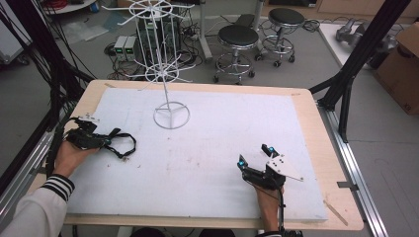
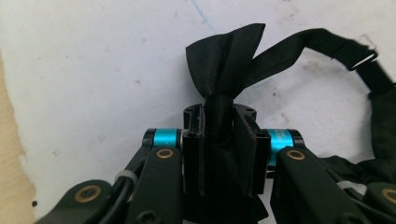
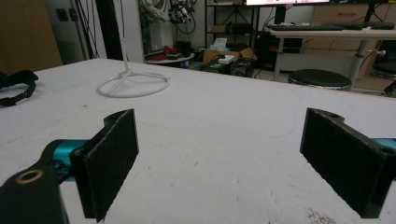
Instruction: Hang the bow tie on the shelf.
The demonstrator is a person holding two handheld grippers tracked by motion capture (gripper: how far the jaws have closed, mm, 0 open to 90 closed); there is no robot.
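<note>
A black bow tie with a looped neck strap point(image 1: 120, 143) lies at the left of the white mat. My left gripper point(image 1: 97, 141) is shut on the bow's knot; in the left gripper view the bow point(image 2: 229, 60) sticks up between the jaws and the strap point(image 2: 355, 51) curves off to the right. My right gripper point(image 1: 256, 155) rests at the front right of the mat, open, with nothing between its pads point(image 3: 112, 154). A white wire display stand point(image 1: 170, 114) rises from its ring base at the mat's far middle; its base point(image 3: 133, 85) is also in the right gripper view.
The white mat point(image 1: 207, 148) covers a wooden table point(image 1: 316, 128). Black frame posts point(image 1: 356, 59) flank the table. Two stools point(image 1: 237, 42) and electronics sit on the floor beyond the far edge. A cardboard box point(image 1: 402, 64) stands at right.
</note>
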